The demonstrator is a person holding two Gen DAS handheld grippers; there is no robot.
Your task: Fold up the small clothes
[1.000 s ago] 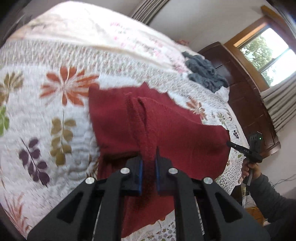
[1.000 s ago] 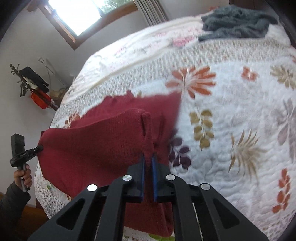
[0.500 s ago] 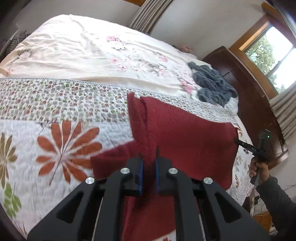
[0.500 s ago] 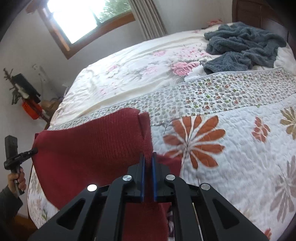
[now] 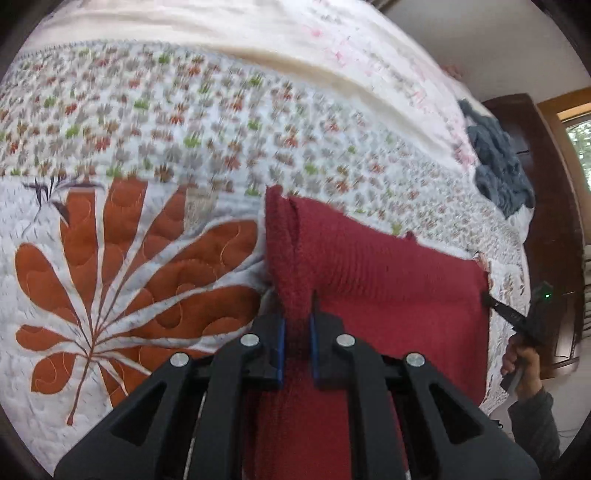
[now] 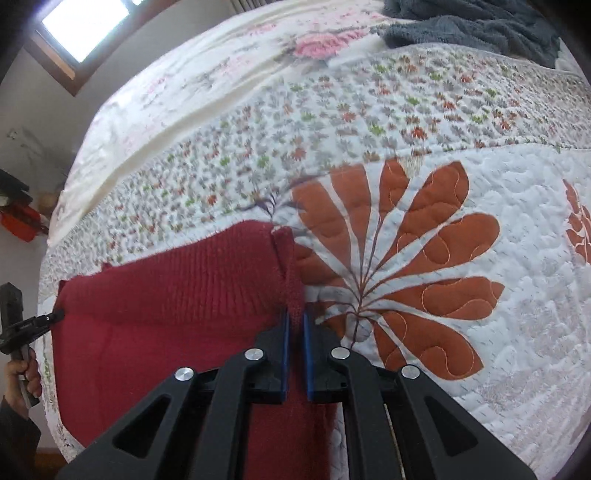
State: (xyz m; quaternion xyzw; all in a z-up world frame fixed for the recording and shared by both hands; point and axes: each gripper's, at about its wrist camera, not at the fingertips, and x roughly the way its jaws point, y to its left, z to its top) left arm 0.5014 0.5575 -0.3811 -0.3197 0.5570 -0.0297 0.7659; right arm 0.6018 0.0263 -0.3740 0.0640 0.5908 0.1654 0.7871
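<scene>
Both tongs, left tongs [image 5: 296,321] and right tongs [image 6: 294,325], pinch the red sweater [image 6: 166,295] corners mid-fold over the bed [image 6: 480,147]; next, lay them flat.

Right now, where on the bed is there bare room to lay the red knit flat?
Free: the quilt with the orange leaf print, right of the red knit, and the small-flower band beyond it. Crowded: the far corner under the grey garment. Both the left gripper and right gripper pinch the knit.
</scene>
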